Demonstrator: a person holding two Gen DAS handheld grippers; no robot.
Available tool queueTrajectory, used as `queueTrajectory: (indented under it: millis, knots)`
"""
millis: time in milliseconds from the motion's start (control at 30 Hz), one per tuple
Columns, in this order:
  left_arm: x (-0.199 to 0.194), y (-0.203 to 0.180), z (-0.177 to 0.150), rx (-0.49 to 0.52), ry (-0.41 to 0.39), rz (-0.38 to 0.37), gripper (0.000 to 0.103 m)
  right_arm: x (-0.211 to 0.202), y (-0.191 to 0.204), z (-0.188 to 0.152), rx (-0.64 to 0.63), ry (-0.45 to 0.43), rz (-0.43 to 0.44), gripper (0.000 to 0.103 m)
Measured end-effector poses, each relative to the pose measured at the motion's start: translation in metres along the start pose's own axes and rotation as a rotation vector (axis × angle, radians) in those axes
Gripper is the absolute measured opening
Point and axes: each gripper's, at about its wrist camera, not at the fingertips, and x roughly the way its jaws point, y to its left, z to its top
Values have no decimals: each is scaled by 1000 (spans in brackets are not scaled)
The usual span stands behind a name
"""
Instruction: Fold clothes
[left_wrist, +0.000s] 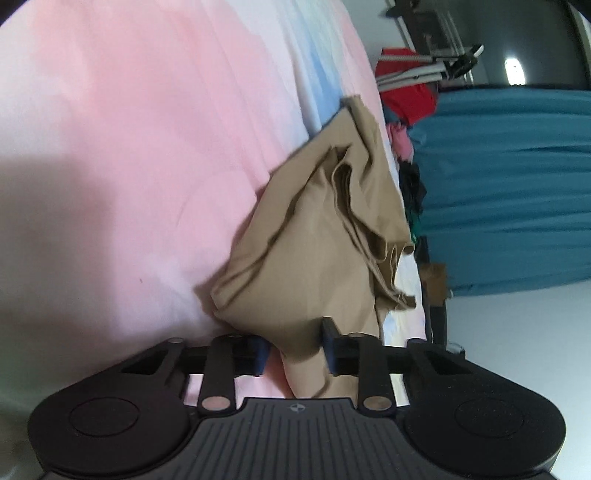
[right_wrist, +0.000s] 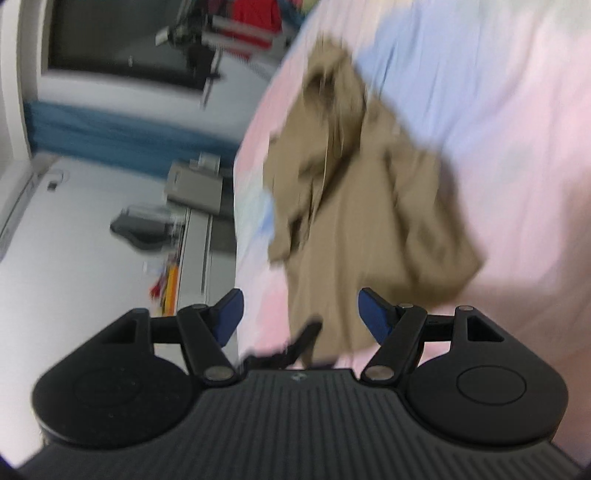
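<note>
A crumpled tan garment (left_wrist: 314, 229) lies on the pink and blue bedsheet (left_wrist: 147, 129). It narrows toward my left gripper (left_wrist: 294, 347), whose blue pads press a thick bunch of it from both sides. In the right wrist view the same tan garment (right_wrist: 354, 206) is blurred and spreads ahead of my right gripper (right_wrist: 300, 314). That gripper is open wide, and the garment's near end hangs in the gap without touching either pad. A dark blurred shape (right_wrist: 303, 339) sits low between the right fingers; I cannot tell what it is.
The bed edge (right_wrist: 240, 192) runs beside the garment. Beyond it are a teal curtain (left_wrist: 509, 192), a red item (left_wrist: 406, 92) with other piled clothes, a metal stand (left_wrist: 424, 70), a grey box (right_wrist: 195, 188) and white floor.
</note>
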Motion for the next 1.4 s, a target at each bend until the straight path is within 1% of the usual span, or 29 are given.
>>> queueTrajectory:
  millis: [67, 133, 267, 367, 433, 467, 567, 633, 667, 700, 733, 767, 833, 933, 1033, 1100, 1167, 1267, 1400]
  knots:
    - [-2, -7, 0, 26, -25, -32, 8, 14, -6, -9, 31, 47, 16, 71]
    - [-4, -13, -1, 52, -51, -65, 7, 21, -14, -13, 66, 51, 12, 71]
    - [-8, -27, -1, 103, -102, -129, 7, 15, -30, -7, 128, -33, -7, 71]
    - [-8, -29, -1, 106, -97, -154, 7, 11, -40, -3, 181, -70, -10, 71]
    - [-8, -28, 0, 101, -92, -166, 7, 16, -38, -6, 165, -58, -8, 71]
    - [-8, -26, 1, 97, -95, -169, 7, 17, -37, -6, 156, -66, -11, 71]
    - [-9, -23, 5, 89, -104, -172, 7, 16, -37, -1, 128, -140, -48, 71]
    - [-12, -23, 3, 96, -109, -168, 6, 9, -39, 6, 106, -208, -109, 64]
    - [-17, -28, 2, 106, -112, -170, 6, 5, -39, 9, 91, -241, -139, 54]
    - [-23, -33, 0, 119, -114, -174, 6, -1, -38, 11, 71, -273, -168, 35]
    - [-29, -39, -1, 131, -117, -178, 6, -5, -35, 13, 55, -289, -184, 23]
    - [-35, -45, -3, 144, -119, -181, 6, -7, -30, 15, 45, -286, -183, 11]
    - [-47, -57, -6, 169, -124, -189, 6, -13, -18, 16, 12, -282, -158, 9]
    - [-65, -74, -12, 208, -131, -200, 6, -34, 14, 14, -65, -327, -97, 8]
    - [-83, -92, -17, 246, -138, -210, 6, -61, 41, 15, -103, -372, -39, 8]
    - [-95, -104, -20, 271, -143, -218, 6, -82, 54, 13, -116, -380, -7, 8]
    - [-117, -112, -33, 303, -119, -232, 6, -104, 62, 6, -136, -377, 15, 8]
    - [-152, -122, -54, 353, -74, -255, 6, -142, 64, -16, -161, -368, 49, 8]
    - [-194, -109, -95, 361, -41, -277, 6, -191, 59, -51, -208, -360, 65, 8]
